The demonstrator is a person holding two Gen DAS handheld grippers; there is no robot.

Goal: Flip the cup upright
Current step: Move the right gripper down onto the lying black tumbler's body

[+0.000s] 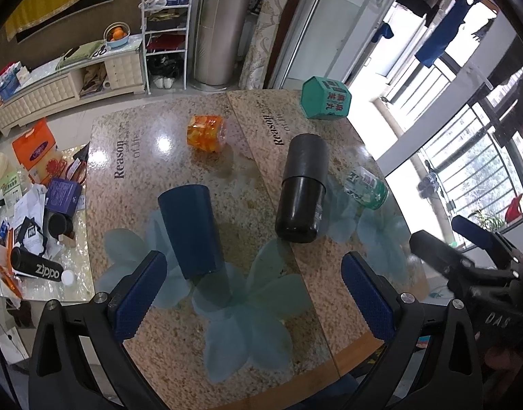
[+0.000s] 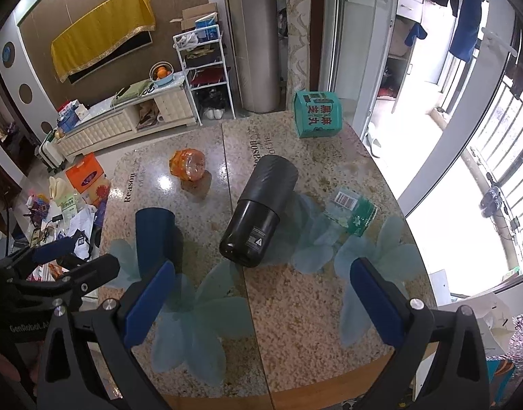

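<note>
Navy blue, the cup [image 1: 192, 230] is standing upside down on the table [image 1: 248, 348], its closed base facing up and its wider mouth resting on the speckled glass top at the edge of a pale teal flower print. In the left wrist view it is sitting left of centre, just beyond the left gripper [image 1: 254, 294], whose jaws are gaping wide and holding nothing; the cup's lower end is lying close to the gripper's left blue pad. In the right wrist view the cup [image 2: 155, 239] is appearing at the middle left, partly hidden behind one blue pad of the right gripper [image 2: 261, 300], which is also spreading its jaws wide with nothing between them.

Right of the cup, a black flask [image 1: 302, 189] is lying on its side at the frame's centre, well apart from the cup. A green-labelled bottle [image 1: 365, 188] is lying just beside the flask on the right. An orange jar [image 1: 207, 133] is lying further up, near the middle of the table, and a teal hexagonal box [image 1: 324, 97] is sitting at the table's far edge, in the upper right of the frame. The right gripper's dark body is showing at the lower right edge of the left wrist view.
</note>
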